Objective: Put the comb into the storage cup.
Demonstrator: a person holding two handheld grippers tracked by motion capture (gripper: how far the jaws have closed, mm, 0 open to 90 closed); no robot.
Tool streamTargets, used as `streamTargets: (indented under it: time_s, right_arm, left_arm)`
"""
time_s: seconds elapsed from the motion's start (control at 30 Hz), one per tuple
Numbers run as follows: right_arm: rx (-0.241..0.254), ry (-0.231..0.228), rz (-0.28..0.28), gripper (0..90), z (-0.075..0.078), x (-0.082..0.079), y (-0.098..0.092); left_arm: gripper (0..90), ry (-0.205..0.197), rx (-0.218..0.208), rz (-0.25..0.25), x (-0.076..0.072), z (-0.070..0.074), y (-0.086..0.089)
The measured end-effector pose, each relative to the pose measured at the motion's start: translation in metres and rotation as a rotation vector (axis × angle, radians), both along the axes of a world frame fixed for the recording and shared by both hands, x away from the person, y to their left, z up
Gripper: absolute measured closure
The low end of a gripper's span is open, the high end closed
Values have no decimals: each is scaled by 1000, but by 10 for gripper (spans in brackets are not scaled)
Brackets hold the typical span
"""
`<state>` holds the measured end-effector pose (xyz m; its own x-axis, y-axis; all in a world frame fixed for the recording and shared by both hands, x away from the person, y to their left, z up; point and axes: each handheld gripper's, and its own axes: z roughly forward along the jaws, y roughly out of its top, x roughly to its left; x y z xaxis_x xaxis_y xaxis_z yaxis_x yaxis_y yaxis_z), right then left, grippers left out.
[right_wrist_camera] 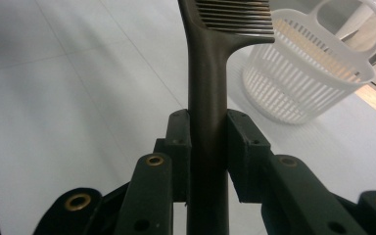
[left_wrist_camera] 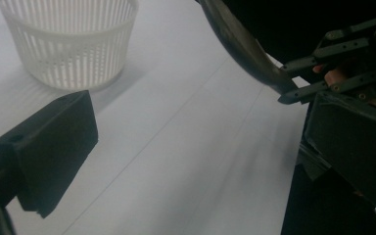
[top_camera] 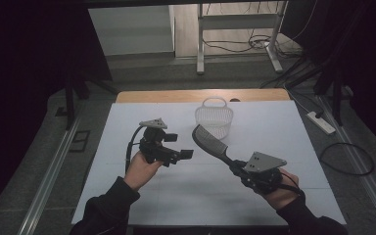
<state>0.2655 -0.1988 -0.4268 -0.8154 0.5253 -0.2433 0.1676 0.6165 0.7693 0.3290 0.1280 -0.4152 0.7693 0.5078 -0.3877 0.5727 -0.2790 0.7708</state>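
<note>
A black comb (top_camera: pixel 210 142) is held by its handle in my right gripper (top_camera: pixel 236 165), and its toothed head points up and left toward a white slatted basket (top_camera: pixel 214 120). In the right gripper view both jaws (right_wrist_camera: pixel 208 129) are shut on the comb handle (right_wrist_camera: pixel 206 88), and the basket (right_wrist_camera: pixel 313 83) stands beyond at the right. My left gripper (top_camera: pixel 178 146) hovers left of the comb, open with nothing between its jaws. The left gripper view shows one of its black pads (left_wrist_camera: pixel 49 152), the basket (left_wrist_camera: pixel 68 44) and the comb handle (left_wrist_camera: pixel 245 46) entering the other gripper (left_wrist_camera: pixel 342 83).
The table is covered by a white mat (top_camera: pixel 142 196), with a wooden edge (top_camera: pixel 176 95) at the far side. On the floor to the right lie a power strip (top_camera: pixel 321 122) and cables (top_camera: pixel 345 159). White frame legs (top_camera: pixel 200 44) stand beyond the table.
</note>
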Motion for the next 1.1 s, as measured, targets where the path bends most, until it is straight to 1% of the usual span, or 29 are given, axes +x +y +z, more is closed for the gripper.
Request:
streamTargets:
  time_s: [0.2, 0.43, 0.57, 0.77, 0.93, 1.1]
  right_arm:
    - [7, -10, 21, 725, 0, -4, 7]
    - [13, -28, 44, 725, 0, -9, 13]
    - [20, -32, 54, 725, 1, -11, 16]
    - [15, -54, 69, 725, 1, -15, 21]
    - [12, -69, 76, 725, 1, -17, 23]
    - [2, -71, 76, 725, 1, -17, 23]
  left_arm:
    - [0, 17, -33, -16, 1, 0, -4]
    - [0, 39, -56, -38, 1, -2, -9]
    - [0, 50, -59, -49, 1, -3, -12]
    - [0, 63, -55, -70, 1, -5, -18]
    - [0, 84, -49, -86, 0, -5, -22]
    - [0, 100, -51, -107, -2, -3, -24]
